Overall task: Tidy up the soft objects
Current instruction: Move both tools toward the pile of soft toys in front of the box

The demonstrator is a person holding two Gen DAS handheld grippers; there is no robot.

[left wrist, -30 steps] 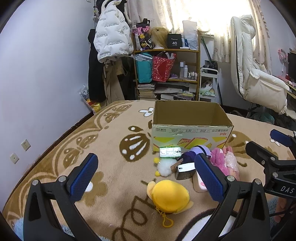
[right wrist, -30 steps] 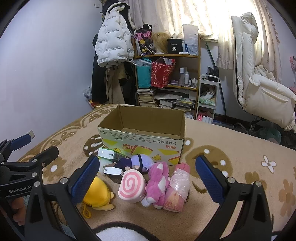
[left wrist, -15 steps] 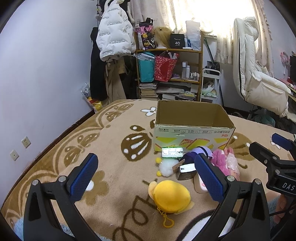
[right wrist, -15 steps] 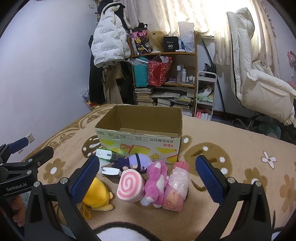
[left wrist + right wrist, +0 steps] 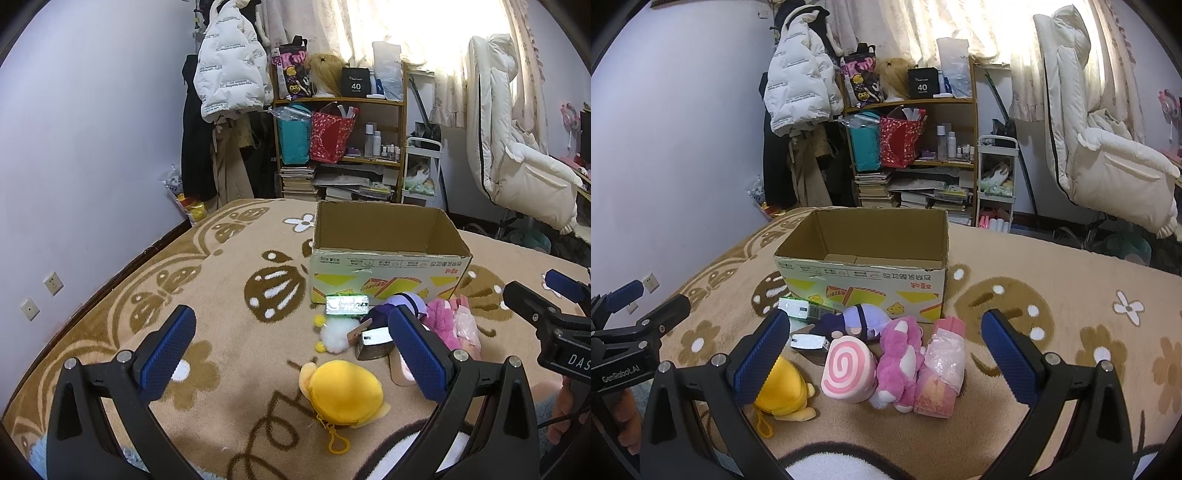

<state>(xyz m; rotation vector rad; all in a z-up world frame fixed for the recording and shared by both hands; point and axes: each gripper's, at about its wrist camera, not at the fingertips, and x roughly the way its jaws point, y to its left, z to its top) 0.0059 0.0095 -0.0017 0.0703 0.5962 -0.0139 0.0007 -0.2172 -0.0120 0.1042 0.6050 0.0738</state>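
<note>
1. Left wrist view: the left gripper (image 5: 291, 350) hangs spread and empty over the rug (image 5: 221, 280). The yellow plush (image 5: 345, 395) lies just below it, near the empty cardboard box (image 5: 388, 273). Its keyring could snag a finger.
2. Right wrist view: the right gripper (image 5: 882, 350) is spread wide, empty, above the swirl plush (image 5: 847, 371), pink plush (image 5: 899, 365) and wrapped pink toy (image 5: 942, 369). These touch, so a pinch may drag two together.

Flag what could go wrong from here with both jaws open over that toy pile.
1. The swirl plush, pink plush and wrapped pink toy touch; a grasp may drag a neighbour.
2. The yellow plush trails a clip chain that could snag the blanket.
3. Hard silver items sit among them.
</note>
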